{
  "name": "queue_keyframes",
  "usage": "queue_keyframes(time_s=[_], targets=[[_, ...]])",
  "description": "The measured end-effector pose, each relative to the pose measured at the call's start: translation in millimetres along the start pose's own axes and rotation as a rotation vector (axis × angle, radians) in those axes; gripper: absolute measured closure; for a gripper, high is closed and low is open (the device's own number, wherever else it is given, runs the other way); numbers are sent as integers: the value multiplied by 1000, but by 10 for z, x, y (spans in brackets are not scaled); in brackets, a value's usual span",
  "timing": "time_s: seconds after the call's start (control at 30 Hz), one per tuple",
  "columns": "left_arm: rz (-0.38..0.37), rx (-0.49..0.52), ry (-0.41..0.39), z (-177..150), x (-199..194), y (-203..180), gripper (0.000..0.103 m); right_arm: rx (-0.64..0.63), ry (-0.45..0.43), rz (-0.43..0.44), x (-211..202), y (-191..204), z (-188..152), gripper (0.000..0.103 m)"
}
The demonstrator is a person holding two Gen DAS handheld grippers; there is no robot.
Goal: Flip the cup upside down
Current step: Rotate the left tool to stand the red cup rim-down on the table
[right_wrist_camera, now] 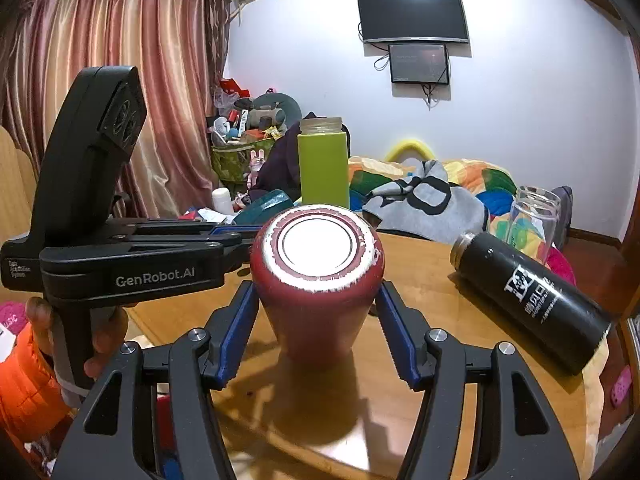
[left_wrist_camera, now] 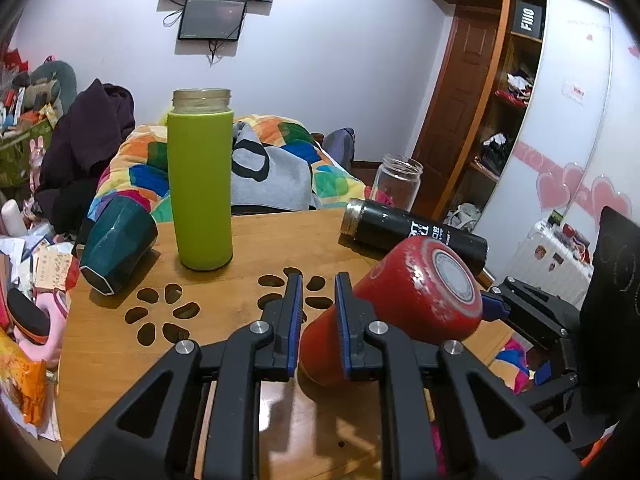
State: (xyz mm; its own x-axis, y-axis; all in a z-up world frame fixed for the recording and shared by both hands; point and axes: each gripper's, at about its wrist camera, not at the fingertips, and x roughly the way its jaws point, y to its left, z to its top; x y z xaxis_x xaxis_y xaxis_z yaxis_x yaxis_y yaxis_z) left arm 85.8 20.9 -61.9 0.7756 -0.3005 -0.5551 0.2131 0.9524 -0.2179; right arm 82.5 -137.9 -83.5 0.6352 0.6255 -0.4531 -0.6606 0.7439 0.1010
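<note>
The red cup (right_wrist_camera: 316, 280) stands upside down on the wooden table (right_wrist_camera: 460, 380), its worn base with a pale centre disc facing up, between the wide-spread blue-padded fingers of the right gripper (right_wrist_camera: 316, 312), which flank it closely without visibly pressing on it. The left gripper (left_wrist_camera: 318, 304), seen in its own view, has its jaws at a narrow gap with nothing between them, its right finger lying against the cup's side. Behind stand a green bottle (left_wrist_camera: 200, 188) and a clear glass jar (left_wrist_camera: 398, 180), with a black flask (left_wrist_camera: 412, 232) lying on its side and a dark teal cup (left_wrist_camera: 116, 240) tipped over.
</note>
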Motion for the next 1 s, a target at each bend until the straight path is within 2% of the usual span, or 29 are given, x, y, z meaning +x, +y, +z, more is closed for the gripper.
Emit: queue_keyframes(time_s=[0.37,0.83,1.0], targets=[[-10,-80,23,3,147,263,88,-11,34,-31,261,31,145,46],[-31,-149,52,-36,237,441,88,-4,69,-11,331,33,117,46],[5,-147,45,-40,171,460,88,3,73,-2,312,28,120,46]])
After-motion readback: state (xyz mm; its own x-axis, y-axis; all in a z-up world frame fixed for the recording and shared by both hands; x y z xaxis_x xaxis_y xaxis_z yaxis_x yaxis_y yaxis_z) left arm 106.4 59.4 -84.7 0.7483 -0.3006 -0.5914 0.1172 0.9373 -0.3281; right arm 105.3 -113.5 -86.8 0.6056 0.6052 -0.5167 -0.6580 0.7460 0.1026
